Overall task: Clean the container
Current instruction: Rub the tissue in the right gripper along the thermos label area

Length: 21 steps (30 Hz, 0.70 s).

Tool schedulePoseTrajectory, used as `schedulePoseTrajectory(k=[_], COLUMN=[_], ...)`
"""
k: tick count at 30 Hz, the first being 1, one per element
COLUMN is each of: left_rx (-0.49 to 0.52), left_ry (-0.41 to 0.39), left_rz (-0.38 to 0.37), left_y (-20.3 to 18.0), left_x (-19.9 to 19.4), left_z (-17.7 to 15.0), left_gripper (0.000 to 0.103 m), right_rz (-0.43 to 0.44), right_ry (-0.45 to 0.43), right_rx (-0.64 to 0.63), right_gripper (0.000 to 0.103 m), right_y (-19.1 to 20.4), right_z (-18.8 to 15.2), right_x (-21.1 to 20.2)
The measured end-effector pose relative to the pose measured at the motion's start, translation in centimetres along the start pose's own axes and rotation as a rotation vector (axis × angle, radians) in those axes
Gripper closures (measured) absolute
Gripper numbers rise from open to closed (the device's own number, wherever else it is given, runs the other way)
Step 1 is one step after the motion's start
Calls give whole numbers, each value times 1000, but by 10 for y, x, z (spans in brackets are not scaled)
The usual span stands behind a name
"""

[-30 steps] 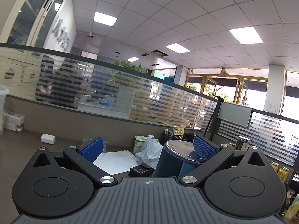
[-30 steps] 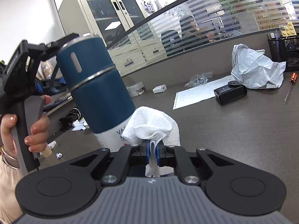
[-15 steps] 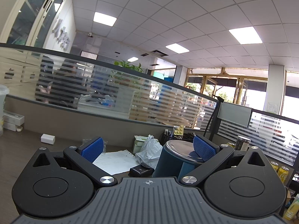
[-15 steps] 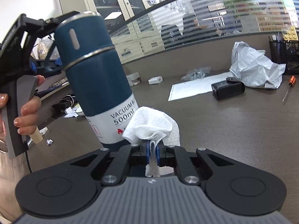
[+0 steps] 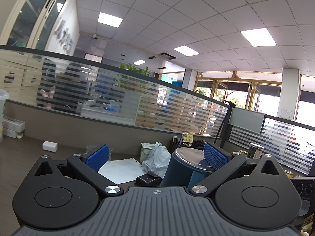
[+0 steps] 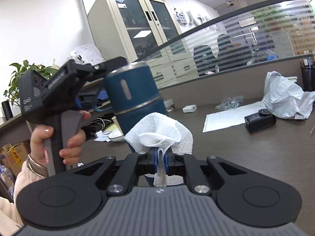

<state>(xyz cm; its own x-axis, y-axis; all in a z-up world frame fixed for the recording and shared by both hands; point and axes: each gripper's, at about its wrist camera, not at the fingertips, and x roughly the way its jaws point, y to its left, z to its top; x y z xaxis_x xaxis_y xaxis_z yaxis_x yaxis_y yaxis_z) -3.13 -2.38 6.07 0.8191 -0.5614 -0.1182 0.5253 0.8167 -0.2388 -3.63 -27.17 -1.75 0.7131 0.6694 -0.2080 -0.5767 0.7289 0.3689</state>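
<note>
While the right claw (image 6: 161, 162) stays closed on the white cloth (image 6: 160, 131), the blue flask (image 6: 135, 100), hooked by the open left claw (image 5: 155, 156), has tilted against the cloth, so wiping seems underway.

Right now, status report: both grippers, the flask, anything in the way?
Left gripper open, right pad beside the dark blue steel-topped vacuum flask. Right gripper shut on white paper towel, against flask. Nothing between them.
</note>
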Motion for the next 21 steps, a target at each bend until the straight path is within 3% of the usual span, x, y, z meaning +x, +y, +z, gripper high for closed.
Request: schedulePoseTrajectory(k=[7, 17, 21], left_rx=[2, 3, -2], left_ry=[0, 0, -1], left_rz=[0, -3, -4], left_y=[-1, -2, -2], left_x=[1, 2, 2], left_z=[0, 0, -1], left_gripper=[0, 0, 0], right_rz=[96, 222, 214], right_ry=[-5, 243, 283], right_rx=[-38, -122, -54], right_gripper=[91, 91, 91], right_y=[10, 24, 3], right_z=[9, -22, -22], right_x=[-3, 21, 30])
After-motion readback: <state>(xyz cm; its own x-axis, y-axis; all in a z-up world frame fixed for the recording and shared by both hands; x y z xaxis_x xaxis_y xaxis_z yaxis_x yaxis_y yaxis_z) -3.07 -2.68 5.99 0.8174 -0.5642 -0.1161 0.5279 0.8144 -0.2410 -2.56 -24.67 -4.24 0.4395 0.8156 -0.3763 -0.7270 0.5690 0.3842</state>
